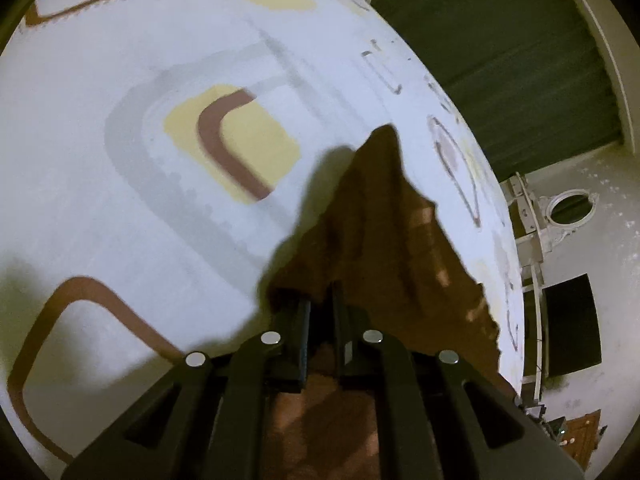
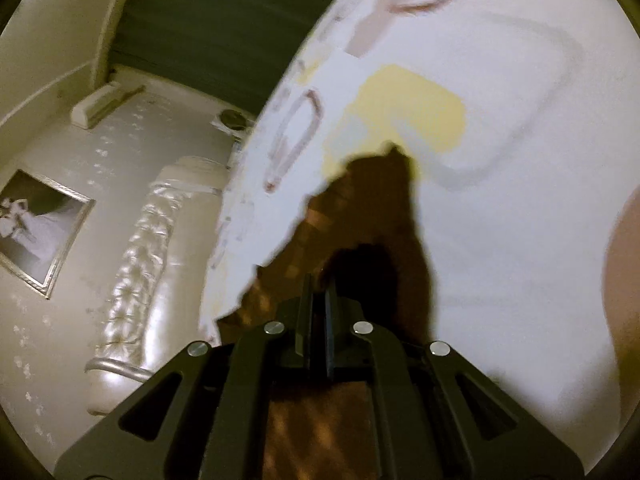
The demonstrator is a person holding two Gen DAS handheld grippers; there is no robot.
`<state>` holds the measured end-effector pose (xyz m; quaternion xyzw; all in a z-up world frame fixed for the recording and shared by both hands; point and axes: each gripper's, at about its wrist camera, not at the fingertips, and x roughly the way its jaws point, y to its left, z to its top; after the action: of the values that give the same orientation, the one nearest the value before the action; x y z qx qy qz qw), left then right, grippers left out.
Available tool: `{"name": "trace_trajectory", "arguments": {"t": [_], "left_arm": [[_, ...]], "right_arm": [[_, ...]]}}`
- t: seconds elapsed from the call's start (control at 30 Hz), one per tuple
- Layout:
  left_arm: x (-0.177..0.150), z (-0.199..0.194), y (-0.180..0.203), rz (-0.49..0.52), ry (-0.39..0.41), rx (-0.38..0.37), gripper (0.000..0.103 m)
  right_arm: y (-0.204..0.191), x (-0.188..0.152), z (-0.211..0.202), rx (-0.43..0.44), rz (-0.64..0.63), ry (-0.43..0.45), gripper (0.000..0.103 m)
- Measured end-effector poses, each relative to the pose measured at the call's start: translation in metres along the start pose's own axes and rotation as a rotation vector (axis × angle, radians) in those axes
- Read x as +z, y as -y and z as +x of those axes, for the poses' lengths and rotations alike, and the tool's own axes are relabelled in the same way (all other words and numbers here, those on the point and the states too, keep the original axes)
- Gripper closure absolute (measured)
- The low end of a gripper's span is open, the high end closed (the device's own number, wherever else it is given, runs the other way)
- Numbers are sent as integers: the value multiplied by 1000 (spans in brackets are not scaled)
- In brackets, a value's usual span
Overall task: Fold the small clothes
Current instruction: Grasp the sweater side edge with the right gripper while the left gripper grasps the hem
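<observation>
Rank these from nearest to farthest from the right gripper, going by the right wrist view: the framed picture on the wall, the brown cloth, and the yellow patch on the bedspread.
1. Brown cloth: pinched in the right gripper, draping ahead.
2. Yellow patch: on the bedspread, just past the cloth's far tip.
3. Framed picture: on the wall, far left, beyond the bed's edge.

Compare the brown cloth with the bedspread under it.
The brown cloth is small, dark and plain; the bedspread is large, white and printed with yellow, brown and grey shapes. The cloth is lifted and draped, pinched in both the left hand-held gripper and the right hand-held gripper; the bedspread lies flat. Both are fabric.
</observation>
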<state>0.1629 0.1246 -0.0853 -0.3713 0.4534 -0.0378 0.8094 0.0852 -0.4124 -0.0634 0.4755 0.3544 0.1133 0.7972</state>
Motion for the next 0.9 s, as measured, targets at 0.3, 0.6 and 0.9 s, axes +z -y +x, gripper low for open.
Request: {"name": "trace_trajectory", "arguments": {"t": [0.3, 0.6, 0.9], "left_arm": [[-5, -3, 3, 140, -28, -12, 89], [-1, -39, 9, 323, -31, 3, 66], [43, 7, 31, 408, -23, 64, 57]], "right_arm": [[46, -11, 4, 9, 70, -57, 95], [26, 27, -3, 5, -65, -36, 73], [8, 46, 45, -46, -194, -135, 73]]}}
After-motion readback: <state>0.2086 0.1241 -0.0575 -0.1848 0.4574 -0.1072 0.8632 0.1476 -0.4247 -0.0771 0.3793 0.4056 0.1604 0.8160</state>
